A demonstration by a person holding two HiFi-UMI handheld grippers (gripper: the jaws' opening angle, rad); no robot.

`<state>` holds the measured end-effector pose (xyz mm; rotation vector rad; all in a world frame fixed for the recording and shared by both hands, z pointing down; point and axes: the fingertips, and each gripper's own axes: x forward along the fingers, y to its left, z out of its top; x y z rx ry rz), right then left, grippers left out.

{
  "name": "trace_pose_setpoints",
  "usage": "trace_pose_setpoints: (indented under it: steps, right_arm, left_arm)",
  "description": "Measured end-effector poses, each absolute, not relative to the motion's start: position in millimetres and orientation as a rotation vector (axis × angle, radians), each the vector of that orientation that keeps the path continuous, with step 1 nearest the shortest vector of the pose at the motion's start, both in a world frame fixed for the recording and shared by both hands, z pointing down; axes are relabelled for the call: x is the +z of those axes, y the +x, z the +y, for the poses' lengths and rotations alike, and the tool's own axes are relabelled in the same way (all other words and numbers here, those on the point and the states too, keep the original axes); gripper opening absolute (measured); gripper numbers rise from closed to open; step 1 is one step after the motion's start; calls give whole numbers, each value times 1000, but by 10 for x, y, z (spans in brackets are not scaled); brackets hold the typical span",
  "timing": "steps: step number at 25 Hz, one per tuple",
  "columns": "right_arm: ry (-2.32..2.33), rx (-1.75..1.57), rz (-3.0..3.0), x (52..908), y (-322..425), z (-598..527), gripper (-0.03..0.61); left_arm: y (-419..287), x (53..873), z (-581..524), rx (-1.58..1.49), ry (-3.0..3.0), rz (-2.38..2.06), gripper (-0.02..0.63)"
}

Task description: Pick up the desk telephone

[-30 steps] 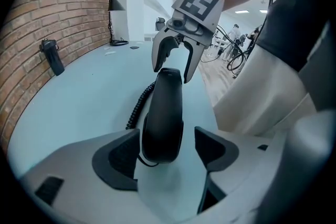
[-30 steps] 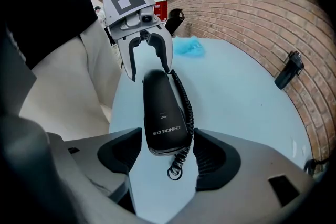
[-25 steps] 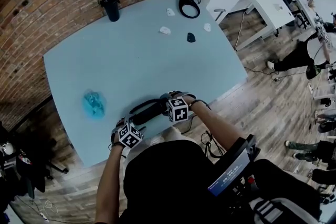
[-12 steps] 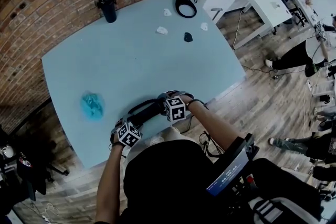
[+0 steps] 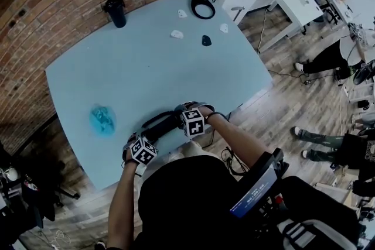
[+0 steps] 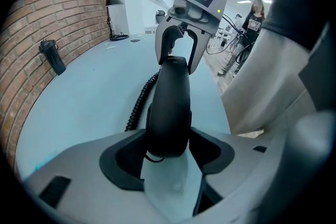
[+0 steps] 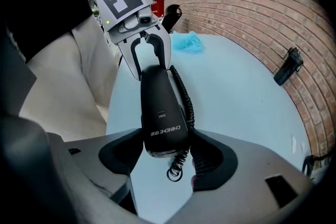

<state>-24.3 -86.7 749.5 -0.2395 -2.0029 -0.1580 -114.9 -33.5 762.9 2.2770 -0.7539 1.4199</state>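
With left fingers (image 6: pixel 119 168) just closed, right fingers (image 7: pixel 211 160) clamped, on handset (image 7: pixel 160 113) at table's (image 5: pixel 146 67) near edge: beware coiled cord (image 7: pixel 186 99) tugging it loose.

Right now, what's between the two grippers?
Black telephone handset: right gripper holds one end, left gripper, jaws just been closing, the other. Left gripper view.

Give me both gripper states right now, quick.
Left gripper: jaws have just been closing, now shut on the telephone handset.
Right gripper: jaws shut on the other end of the same telephone handset.
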Motion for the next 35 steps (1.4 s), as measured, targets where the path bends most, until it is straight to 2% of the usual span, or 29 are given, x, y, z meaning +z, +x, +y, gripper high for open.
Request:
trace_pose_setpoints:
  steps: [35]
  right_arm:
    - [-144, -166, -2129, 6909, -287, -993, 276]
  left_arm:
    - [-1233, 7029, -571, 1381, 2470, -780, 267]
